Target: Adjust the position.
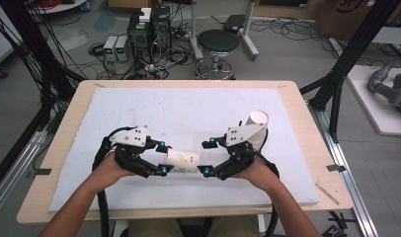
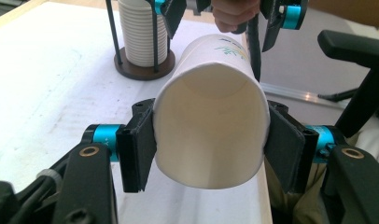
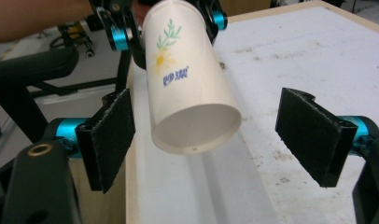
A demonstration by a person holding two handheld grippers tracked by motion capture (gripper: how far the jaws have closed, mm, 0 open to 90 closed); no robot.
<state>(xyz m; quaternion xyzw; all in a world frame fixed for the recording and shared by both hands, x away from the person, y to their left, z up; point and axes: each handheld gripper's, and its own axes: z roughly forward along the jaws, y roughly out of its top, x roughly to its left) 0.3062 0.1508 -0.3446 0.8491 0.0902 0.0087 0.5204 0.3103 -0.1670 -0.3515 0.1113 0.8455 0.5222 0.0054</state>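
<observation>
A white paper cup (image 1: 182, 161) with a flower print lies sideways in the air between my two grippers, above the front of the white mat (image 1: 188, 108). My left gripper (image 1: 162, 158) is shut on its open-mouth end. In the left gripper view the pads (image 2: 140, 149) press the cup (image 2: 208, 130) so that its rim is squeezed into an oval. My right gripper (image 1: 207, 158) faces it from the right. In the right gripper view its jaws (image 3: 211, 135) stand open on either side of the cup's base (image 3: 187, 84), with clear gaps to both pads.
A stack of paper cups in a wire holder (image 1: 257, 123) stands on the mat behind my right gripper, also the stack (image 2: 143, 32) in the left gripper view. The wooden table edge (image 1: 297, 98) frames the mat. A stool (image 1: 217, 44) and computers (image 1: 149, 29) stand on the floor beyond.
</observation>
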